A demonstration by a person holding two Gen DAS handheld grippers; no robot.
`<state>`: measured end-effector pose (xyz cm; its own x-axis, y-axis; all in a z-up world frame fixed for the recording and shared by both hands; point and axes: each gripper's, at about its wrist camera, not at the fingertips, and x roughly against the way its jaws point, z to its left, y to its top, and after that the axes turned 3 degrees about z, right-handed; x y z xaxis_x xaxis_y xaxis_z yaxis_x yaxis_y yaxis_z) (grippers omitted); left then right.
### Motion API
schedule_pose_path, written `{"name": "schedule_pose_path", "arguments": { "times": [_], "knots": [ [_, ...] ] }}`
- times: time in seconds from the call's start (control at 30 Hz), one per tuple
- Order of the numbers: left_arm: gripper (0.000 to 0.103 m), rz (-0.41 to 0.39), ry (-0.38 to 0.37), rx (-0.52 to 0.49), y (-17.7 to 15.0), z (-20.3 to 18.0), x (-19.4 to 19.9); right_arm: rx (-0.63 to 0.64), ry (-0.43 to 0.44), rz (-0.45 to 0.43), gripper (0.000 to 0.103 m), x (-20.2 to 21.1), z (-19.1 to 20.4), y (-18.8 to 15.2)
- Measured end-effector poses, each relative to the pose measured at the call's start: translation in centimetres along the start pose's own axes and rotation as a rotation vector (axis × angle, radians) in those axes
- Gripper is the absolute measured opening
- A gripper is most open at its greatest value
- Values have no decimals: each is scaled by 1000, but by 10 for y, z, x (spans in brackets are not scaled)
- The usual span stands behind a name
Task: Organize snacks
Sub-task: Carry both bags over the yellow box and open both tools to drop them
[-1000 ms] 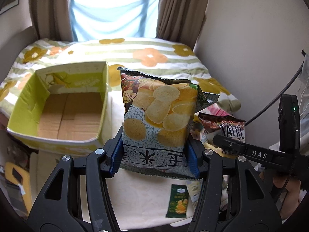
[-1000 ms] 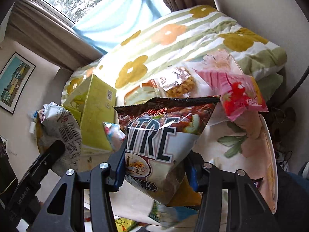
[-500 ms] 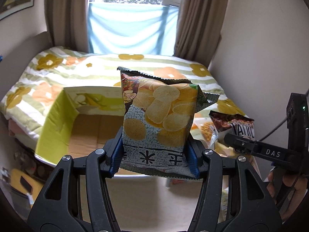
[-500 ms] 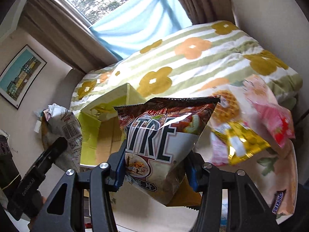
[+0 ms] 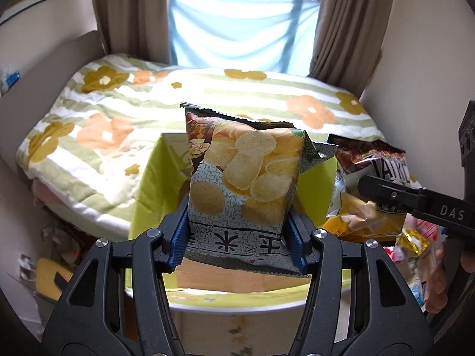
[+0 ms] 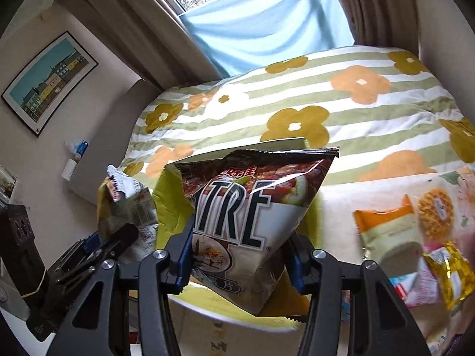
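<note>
Left gripper (image 5: 237,241): fingers clamped on the lower edge of a potato chip bag (image 5: 243,184), bag upright, chips pictured on the front. It hangs over the open green box (image 5: 145,190), cardboard floor visible below the bag.

Right gripper (image 6: 237,262): fingers clamped on a brown-and-white snack bag (image 6: 246,216), large "TRE" lettering, tilted a bit. Also above the green box, just beside the chip bag; the left gripper shows at the left edge of the right wrist view with its bag's silver back.

Box sits on a white table (image 6: 341,204) in front of a bed with a floral striped quilt (image 5: 118,112). Right of the box on the table: loose snacks, including a waffle packet (image 6: 433,210), an orange-topped packet (image 6: 383,225) and a gold wrapper (image 6: 451,273). A hand (image 5: 445,273) shows at the right edge of the left wrist view.
</note>
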<state>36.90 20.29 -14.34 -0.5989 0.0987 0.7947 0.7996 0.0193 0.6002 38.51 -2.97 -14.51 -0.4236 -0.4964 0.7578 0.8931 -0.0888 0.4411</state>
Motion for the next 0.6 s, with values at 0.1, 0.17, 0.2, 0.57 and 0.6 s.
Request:
{"name": "schedule_pose_path", "arguments": {
  "times": [0.1, 0.17, 0.2, 0.57, 0.6],
  "knots": [
    [52, 60, 5, -7, 0, 14, -27, 5, -7, 24, 48, -16, 11, 1],
    [52, 93, 6, -11, -2, 19, -43, 16, -20, 42, 48, -27, 14, 2],
    [52, 112, 4, -10, -3, 21, -51, 22, -26, 52, 48, -32, 16, 2],
    [103, 114, 15, 4, -11, 28, -60, 55, -74, 129, 48, -60, 8, 5],
    [103, 118, 9, 16, -13, 30, -58, 59, -74, 138, 48, -62, 8, 5]
  ]
}}
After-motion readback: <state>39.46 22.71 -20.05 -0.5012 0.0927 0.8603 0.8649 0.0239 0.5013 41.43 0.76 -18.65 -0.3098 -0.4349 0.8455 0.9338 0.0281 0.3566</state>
